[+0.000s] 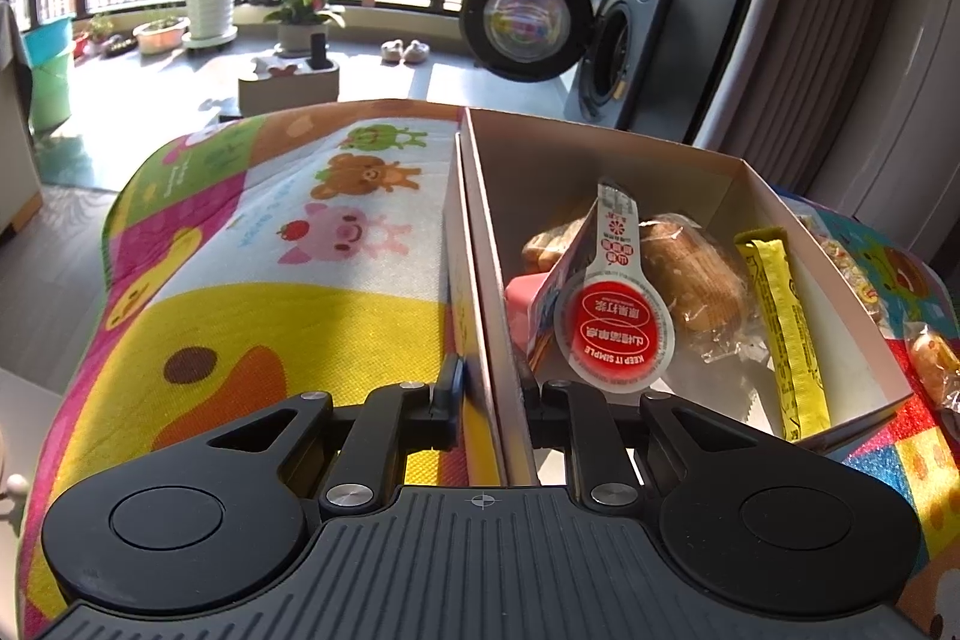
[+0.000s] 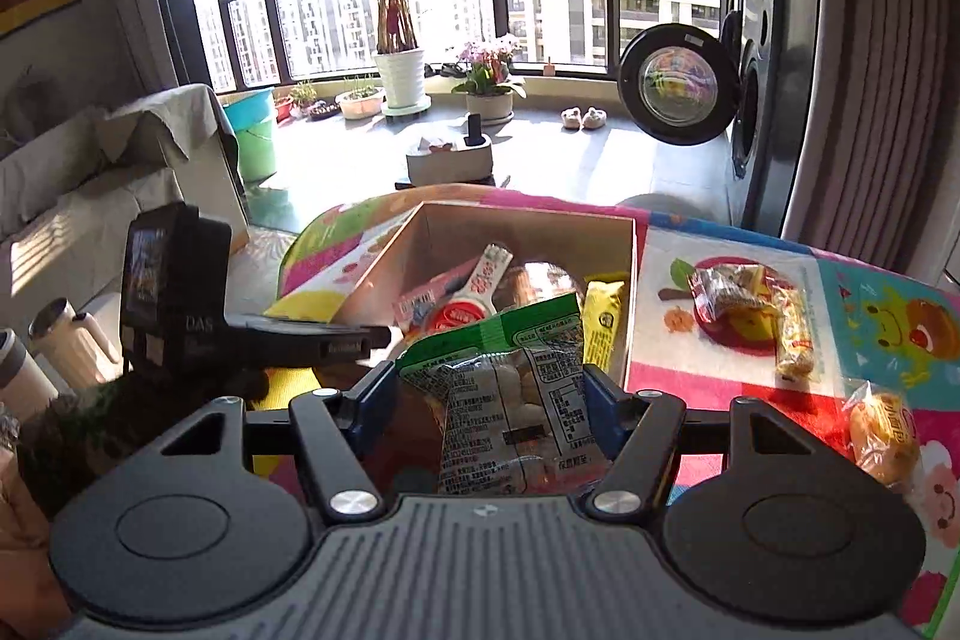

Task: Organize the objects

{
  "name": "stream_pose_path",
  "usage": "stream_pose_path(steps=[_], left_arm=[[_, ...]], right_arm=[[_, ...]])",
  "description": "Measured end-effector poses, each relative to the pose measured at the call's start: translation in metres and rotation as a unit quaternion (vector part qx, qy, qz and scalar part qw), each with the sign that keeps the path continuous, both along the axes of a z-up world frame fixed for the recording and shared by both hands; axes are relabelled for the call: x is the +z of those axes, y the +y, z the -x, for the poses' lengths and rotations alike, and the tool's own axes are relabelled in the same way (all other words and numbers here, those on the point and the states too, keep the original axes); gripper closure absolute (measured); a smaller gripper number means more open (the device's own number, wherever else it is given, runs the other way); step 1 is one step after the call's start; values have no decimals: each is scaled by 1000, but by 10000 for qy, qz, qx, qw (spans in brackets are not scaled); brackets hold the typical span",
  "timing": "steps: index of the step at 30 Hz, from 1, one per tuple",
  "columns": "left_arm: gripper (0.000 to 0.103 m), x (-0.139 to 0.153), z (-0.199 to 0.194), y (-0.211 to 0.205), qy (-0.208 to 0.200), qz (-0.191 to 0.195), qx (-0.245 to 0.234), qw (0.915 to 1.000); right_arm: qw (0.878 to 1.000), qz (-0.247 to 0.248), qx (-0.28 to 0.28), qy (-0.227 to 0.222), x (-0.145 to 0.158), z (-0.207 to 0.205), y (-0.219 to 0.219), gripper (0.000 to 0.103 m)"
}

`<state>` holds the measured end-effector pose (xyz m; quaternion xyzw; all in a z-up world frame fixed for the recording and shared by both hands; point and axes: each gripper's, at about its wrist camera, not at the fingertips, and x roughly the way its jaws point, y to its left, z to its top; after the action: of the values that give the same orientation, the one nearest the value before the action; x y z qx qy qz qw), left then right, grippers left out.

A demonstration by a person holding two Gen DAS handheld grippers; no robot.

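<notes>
Left wrist view: my left claw (image 1: pixel 489 388) is nearly closed on the left wall of the box (image 1: pixel 480 244), one finger outside on the mat (image 1: pixel 270 280), one inside. That wall runs from 6 toward 12 o'clock. Left of it the mat is bare out to the desk edge at 9 and 11 o'clock. Inside the box, a red-capped pouch (image 1: pixel 612 322) stands tilted with its tail toward 12, a bun (image 1: pixel 696 274) lies behind it, and a yellow stick (image 1: pixel 780 328) lies along the right wall, long axis 6 to 12.

Right wrist view: my right claw (image 2: pixel 489 388) is half open, clamped on a green-topped packet (image 2: pixel 510 400) by its sides; the packet's long axis runs 6 to 12, green end away from me, over the near edge of the box (image 2: pixel 630 292). My left claw (image 2: pixel 354 337) grips the box from 9 o'clock. At 2 to 4 o'clock snacks (image 2: pixel 750 310) and a wrapped bun (image 2: pixel 882 436) lie on the mat (image 2: pixel 672 382), apart from the box.
</notes>
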<state>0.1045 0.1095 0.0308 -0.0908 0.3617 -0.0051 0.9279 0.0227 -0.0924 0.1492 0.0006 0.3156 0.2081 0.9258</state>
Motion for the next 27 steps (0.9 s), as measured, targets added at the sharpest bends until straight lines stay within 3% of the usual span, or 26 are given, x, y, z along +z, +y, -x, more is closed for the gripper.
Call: stream_pose_path(steps=[3,8,12,15,22,27], left_arm=[[85,0,0,1,3,23,-10,10000],[84,-1,0,4,16,88,-42,10000],[84,-2,0,5,12,124,-62,9999],[84,-2,0,6,0,139,-62,9999],[84,-2,0,6,-3,164,-37,9999],[84,-2,1,6,-18,205,22,9998]], right_arm=[[9993,-323,-90,190,-3,-35,15,38],[9971,-460,-305,525,-30,-77,37,38],[9924,-768,-278,920,-48,-89,40,29],[9939,-652,-338,818,-50,-85,35,28],[9933,-359,-1073,238,-44,-63,-31,23],[9801,173,-1979,64,-58,-52,-97,21]])
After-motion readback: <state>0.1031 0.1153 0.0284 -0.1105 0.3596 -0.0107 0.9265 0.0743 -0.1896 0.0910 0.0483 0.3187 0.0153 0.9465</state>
